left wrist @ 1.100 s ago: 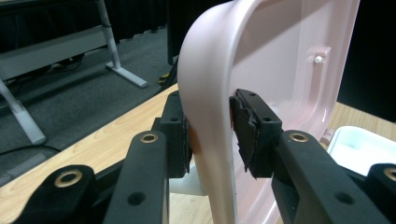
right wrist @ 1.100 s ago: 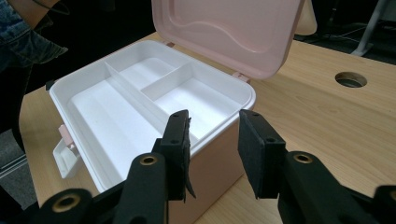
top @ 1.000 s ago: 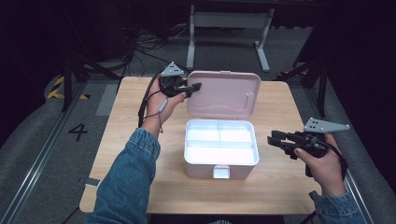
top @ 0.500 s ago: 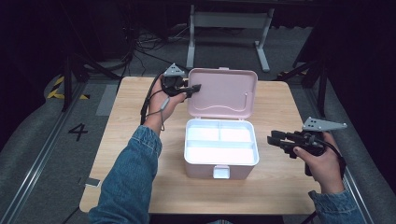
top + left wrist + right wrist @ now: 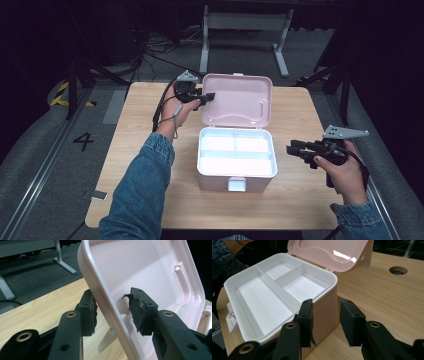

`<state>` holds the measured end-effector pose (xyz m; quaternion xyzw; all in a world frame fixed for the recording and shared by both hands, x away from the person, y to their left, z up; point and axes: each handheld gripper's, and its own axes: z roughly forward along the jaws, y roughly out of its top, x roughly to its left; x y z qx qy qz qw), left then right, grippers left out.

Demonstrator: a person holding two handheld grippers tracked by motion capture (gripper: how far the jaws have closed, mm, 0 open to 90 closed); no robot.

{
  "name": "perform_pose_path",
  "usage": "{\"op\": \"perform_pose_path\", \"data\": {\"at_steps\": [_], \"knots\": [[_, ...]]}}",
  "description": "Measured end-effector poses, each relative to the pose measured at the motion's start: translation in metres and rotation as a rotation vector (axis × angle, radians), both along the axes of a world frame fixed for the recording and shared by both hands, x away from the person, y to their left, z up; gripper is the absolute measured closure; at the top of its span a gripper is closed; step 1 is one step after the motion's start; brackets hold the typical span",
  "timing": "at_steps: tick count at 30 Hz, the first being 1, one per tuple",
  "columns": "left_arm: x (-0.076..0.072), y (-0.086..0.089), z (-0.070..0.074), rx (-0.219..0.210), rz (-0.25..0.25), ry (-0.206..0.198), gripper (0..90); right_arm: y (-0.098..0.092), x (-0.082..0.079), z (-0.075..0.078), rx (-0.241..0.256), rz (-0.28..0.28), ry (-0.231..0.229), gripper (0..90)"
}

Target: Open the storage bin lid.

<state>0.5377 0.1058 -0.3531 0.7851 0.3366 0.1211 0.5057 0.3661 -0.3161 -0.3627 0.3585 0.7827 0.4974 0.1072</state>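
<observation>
Lid (image 5: 140, 267) edge sits between the wide jaws of the left gripper (image 5: 113, 311); grip it gently before swinging. Right gripper (image 5: 325, 322) waits open beside the box (image 5: 287, 287).

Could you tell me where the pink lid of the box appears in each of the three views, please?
High view: the lid stands open at upper centre, behind the white tray, with the left gripper at its left edge.
Left gripper view: the lid's rim runs between the two jaws; its inside covers the right.
Right gripper view: the lid is at top centre, beyond the tray.
Shared landmark: the wooden table.
</observation>
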Motion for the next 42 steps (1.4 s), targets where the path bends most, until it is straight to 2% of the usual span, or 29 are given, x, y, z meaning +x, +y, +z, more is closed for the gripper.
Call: {"op": "perform_pose_path", "data": {"at_steps": [2, 4, 7, 8, 14, 24, 28, 32, 38, 42], "knots": [[0.001, 0.0, -0.001, 0.002, 0.001, 0.001, 57.7, 0.0, 0.0, 0.0, 0.001, 0.0, 0.002, 64.4], [0.003, 0.0, -0.005, -0.003, 0.009, 0.025, 57.0, 0.0, 0.0, 0.0, 0.003, 0.002, 0.001, 64.2], [0.006, 0.0, -0.007, -0.008, 0.005, 0.039, 56.9, 0.0, -0.001, 0.0, 0.013, 0.005, 0.007, 63.9], [0.008, 0.001, -0.008, -0.014, 0.004, 0.061, 56.9, -0.001, -0.001, 0.0, 0.016, 0.006, 0.007, 63.9], [0.011, 0.001, -0.013, -0.013, 0.01, 0.088, 56.0, -0.002, 0.0, -0.001, 0.011, 0.005, 0.011, 63.9], [0.013, 0.0, -0.019, 0.035, 0.038, 0.129, 55.0, -0.002, 0.001, -0.002, 0.012, 0.007, 0.017, 63.0], [0.014, -0.001, -0.023, 0.032, 0.049, 0.154, 54.4, -0.002, 0.0, -0.002, 0.018, 0.005, 0.017, 63.0], [0.015, -0.002, -0.026, 0.05, 0.06, 0.175, 53.1, -0.003, 0.0, -0.002, 0.015, 0.004, 0.013, 62.6], [0.015, -0.003, -0.027, 0.058, 0.073, 0.185, 52.4, -0.007, 0.0, -0.001, 0.02, -0.009, 0.01, 62.1], [0.014, -0.005, -0.029, 0.104, 0.08, 0.177, 49.6, -0.006, 0.0, -0.001, 0.018, -0.007, 0.011, 61.8]]}}
